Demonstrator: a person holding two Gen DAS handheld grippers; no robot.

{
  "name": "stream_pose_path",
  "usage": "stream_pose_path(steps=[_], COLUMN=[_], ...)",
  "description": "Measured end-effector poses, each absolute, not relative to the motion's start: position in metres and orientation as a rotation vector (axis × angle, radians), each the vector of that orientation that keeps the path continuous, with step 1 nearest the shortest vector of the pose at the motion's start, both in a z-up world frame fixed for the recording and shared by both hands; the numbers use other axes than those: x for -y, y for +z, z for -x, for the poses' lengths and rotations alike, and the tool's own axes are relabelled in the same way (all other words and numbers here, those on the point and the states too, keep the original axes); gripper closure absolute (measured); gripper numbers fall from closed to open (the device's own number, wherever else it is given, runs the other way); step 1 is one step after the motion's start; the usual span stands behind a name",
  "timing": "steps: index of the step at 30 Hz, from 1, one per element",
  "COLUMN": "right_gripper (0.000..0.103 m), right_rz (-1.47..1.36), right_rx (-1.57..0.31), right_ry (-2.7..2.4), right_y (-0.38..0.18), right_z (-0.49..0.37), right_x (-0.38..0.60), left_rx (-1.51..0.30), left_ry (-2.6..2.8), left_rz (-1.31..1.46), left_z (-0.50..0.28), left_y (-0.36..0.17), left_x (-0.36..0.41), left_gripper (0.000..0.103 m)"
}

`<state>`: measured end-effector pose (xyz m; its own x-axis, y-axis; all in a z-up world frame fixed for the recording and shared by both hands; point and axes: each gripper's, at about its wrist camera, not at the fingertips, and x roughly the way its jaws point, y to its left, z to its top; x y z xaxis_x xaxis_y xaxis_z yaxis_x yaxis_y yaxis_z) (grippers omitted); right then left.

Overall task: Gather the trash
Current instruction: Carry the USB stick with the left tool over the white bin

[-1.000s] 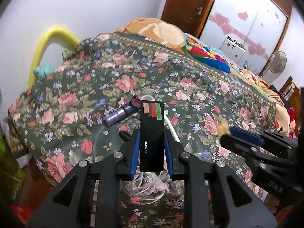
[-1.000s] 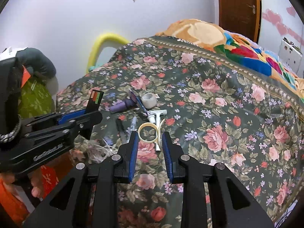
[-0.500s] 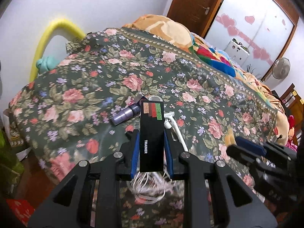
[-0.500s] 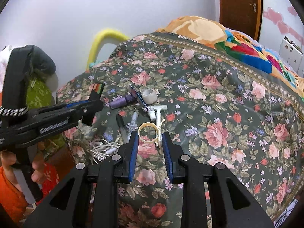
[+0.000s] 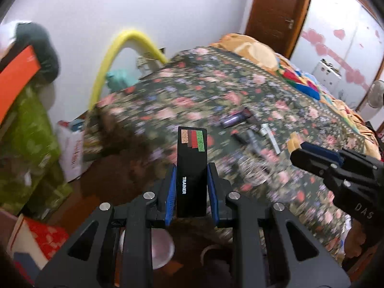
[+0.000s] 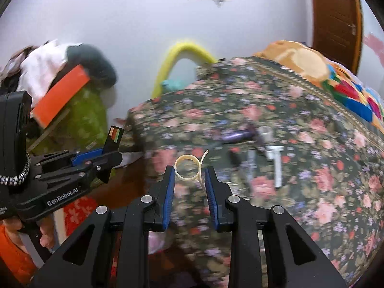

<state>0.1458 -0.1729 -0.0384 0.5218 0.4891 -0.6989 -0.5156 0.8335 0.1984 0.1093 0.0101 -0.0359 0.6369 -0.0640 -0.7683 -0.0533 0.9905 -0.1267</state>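
My left gripper is shut on a flat black box printed "TRAINER" with coloured swatches at its top, held off the bed's corner; it also shows in the right wrist view. My right gripper is shut on a thin cream tape ring with a loose tail, held above the bed edge. On the floral bedspread lie a purple tube, a white razor, a small tape roll and dark pens, all blurred.
A yellow foam arch leans on the wall. Green fabric and an orange box pile at the left. A pale round bowl sits on the brown floor below the left gripper. Red patterned boxes stand nearby.
Both grippers have swung left, off the bed toward its corner and the floor, each still holding its item. The tangle of white cable has left view.
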Motion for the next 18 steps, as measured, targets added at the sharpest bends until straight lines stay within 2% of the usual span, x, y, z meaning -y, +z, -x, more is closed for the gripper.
stream_pose_path(steps=[10,18], right_gripper=[0.08,0.08], right_rz=[0.137,0.233], right_rx=[-0.905,-0.983], right_ry=[0.723,0.756], right_y=[-0.059,-0.097], right_z=[-0.094,-0.075], right_x=[0.091,0.044], left_rx=[-0.97,-1.067], left_ry=[0.104,0.137], left_rz=[0.205,0.287], left_z=[-0.031,-0.008], left_y=[-0.071,-0.122], left_x=[-0.08,-0.11], left_gripper=[0.079,0.079])
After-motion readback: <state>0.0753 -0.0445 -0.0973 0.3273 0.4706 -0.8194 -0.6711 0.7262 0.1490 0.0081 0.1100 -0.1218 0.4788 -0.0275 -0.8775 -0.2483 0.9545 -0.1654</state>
